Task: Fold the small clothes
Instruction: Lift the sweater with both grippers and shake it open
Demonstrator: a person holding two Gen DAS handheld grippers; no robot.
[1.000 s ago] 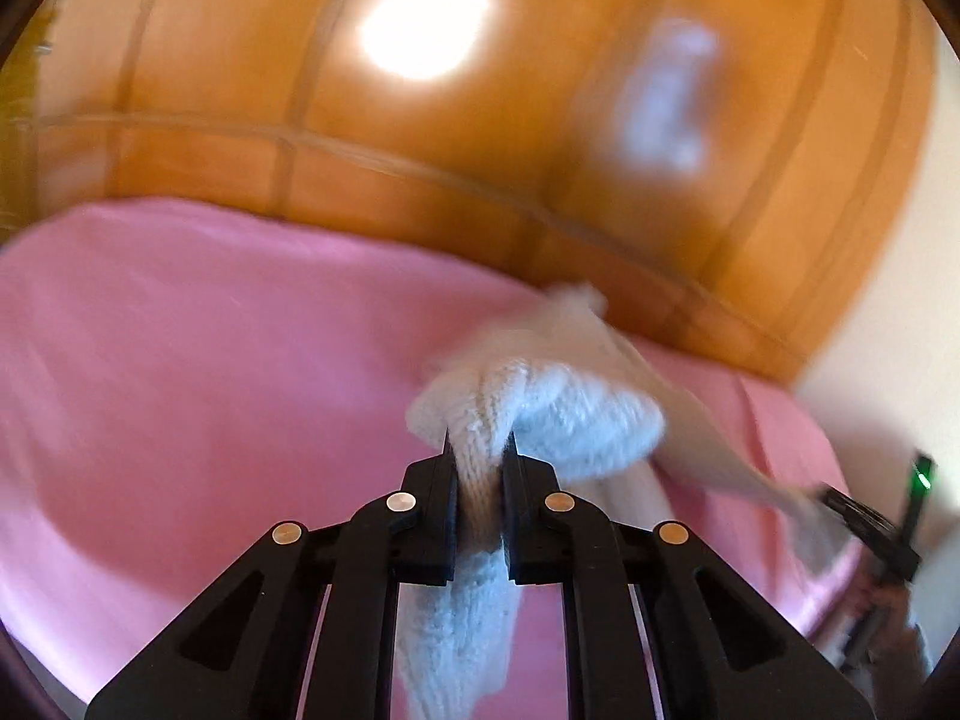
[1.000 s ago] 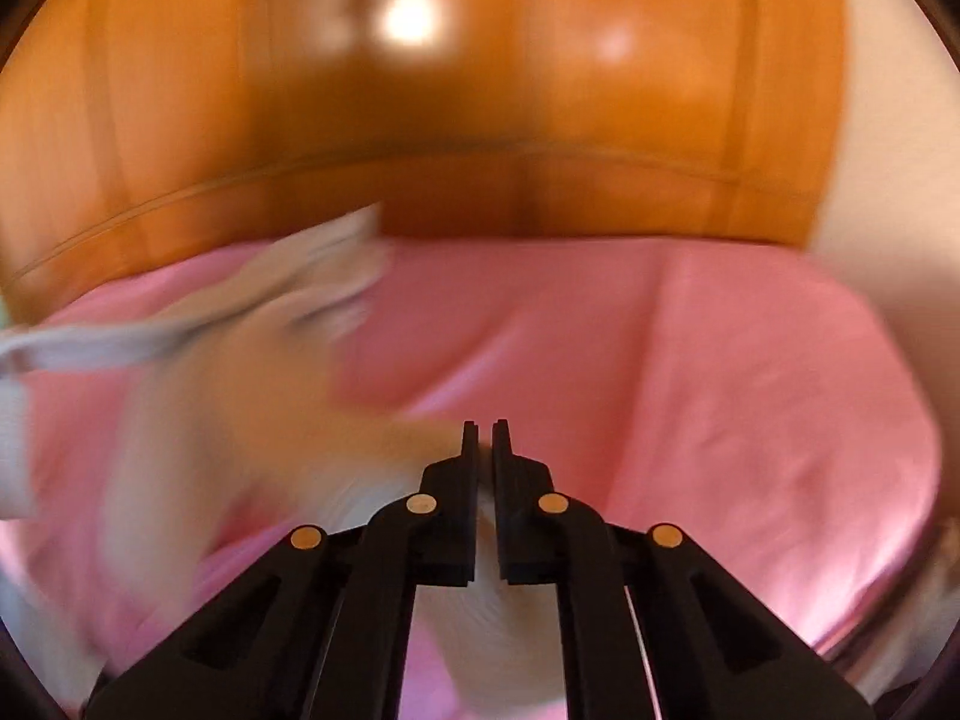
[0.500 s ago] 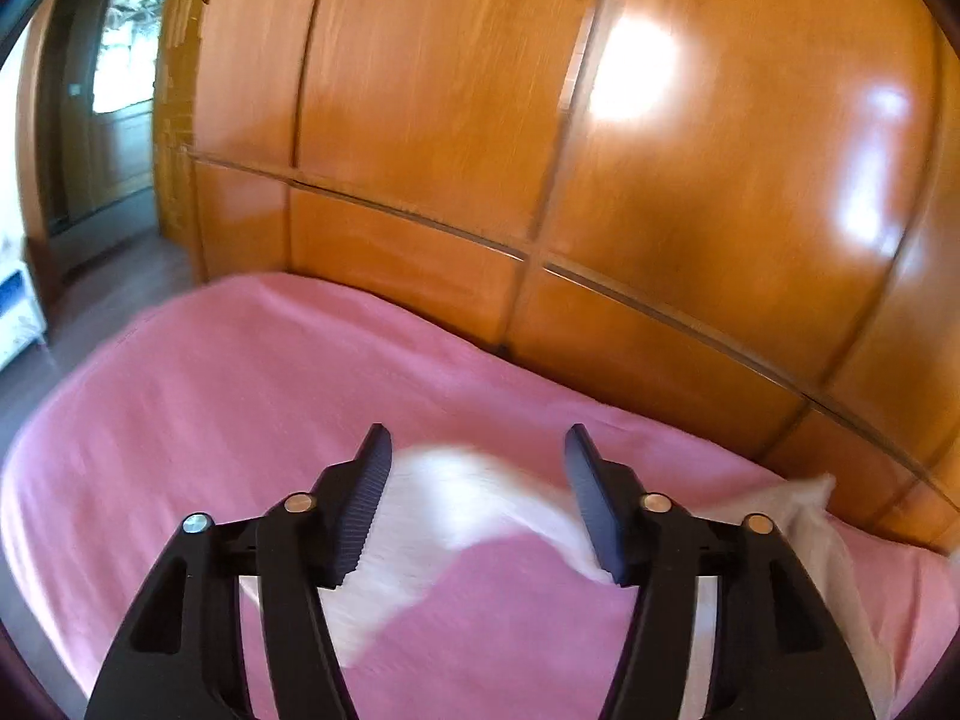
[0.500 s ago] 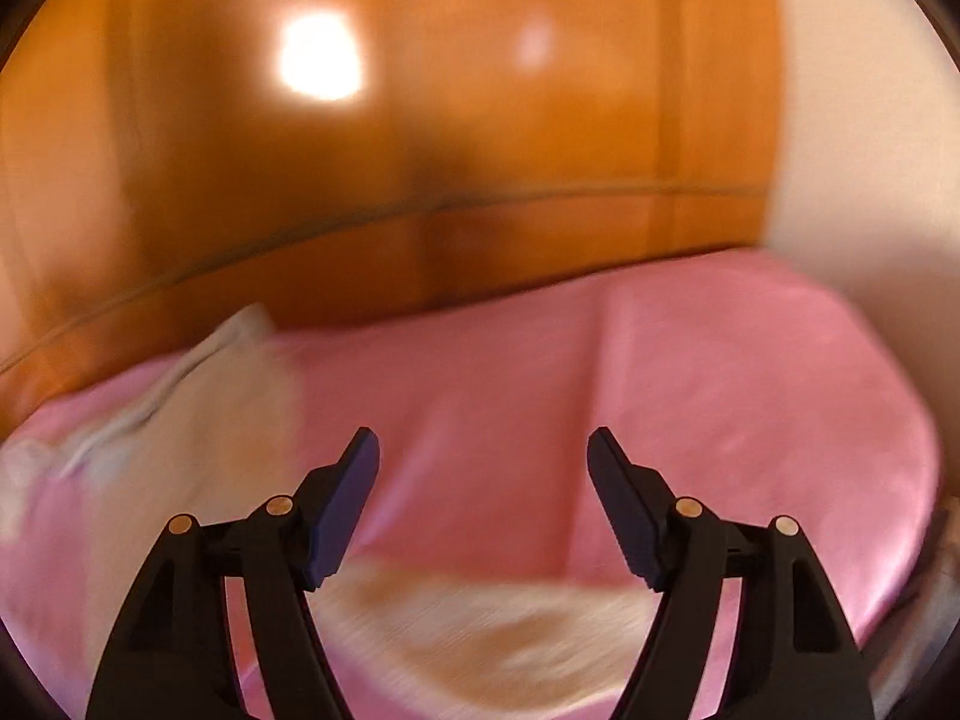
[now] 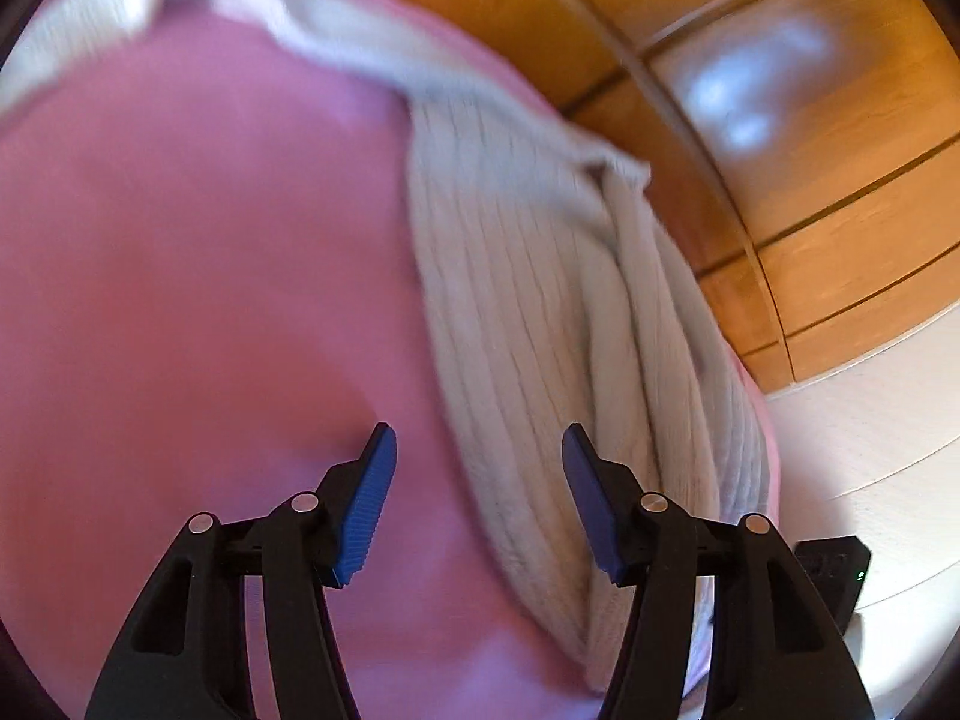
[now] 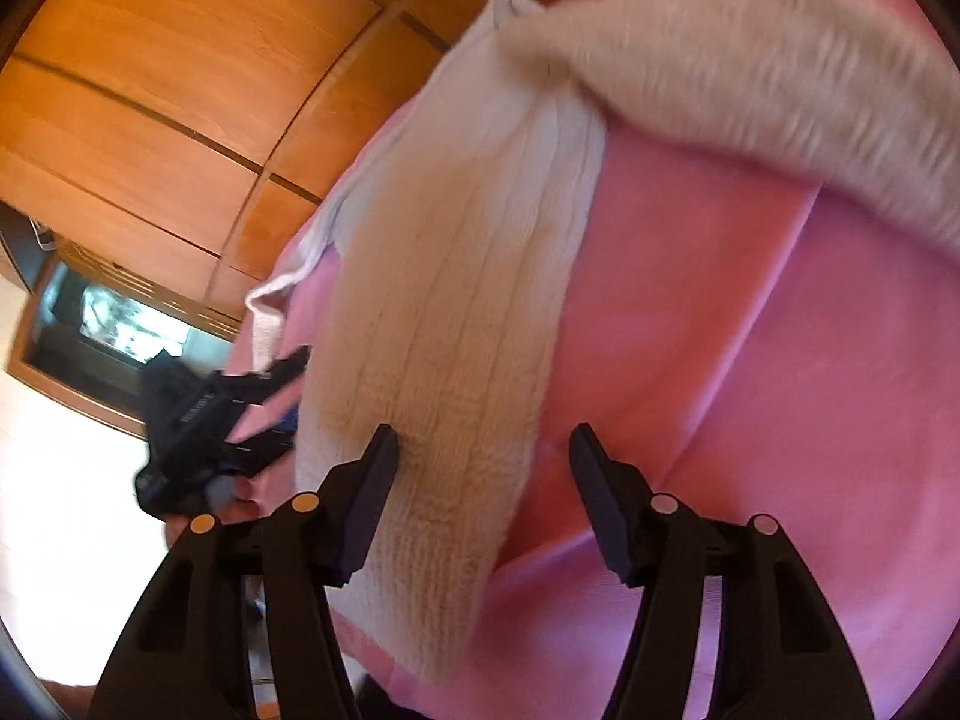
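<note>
A cream ribbed knit garment (image 5: 528,252) lies spread on the pink bed sheet (image 5: 210,240). One long part runs down the right side of the left wrist view. My left gripper (image 5: 479,450) hovers open over that part's left edge, pads clear of the cloth. In the right wrist view the same garment (image 6: 450,276) stretches from the top down to my right gripper (image 6: 483,450). Its jaws are closing, and the knit strip lies under the left finger and the gap, unpinched. The left gripper (image 6: 240,408) shows at the garment's far side, held by a hand (image 6: 234,504).
Wooden wardrobe doors (image 5: 810,120) stand close behind the bed. A white wall (image 5: 870,450) borders the bed on the right. A wood-framed opening (image 6: 114,324) sits at the left of the right wrist view. Bare pink sheet (image 6: 750,360) lies right of the garment.
A second ago both grippers were shut on the lifted garment. They opened and let it fall onto the sheet. Both have since dropped lower and tilted toward the bed.
</note>
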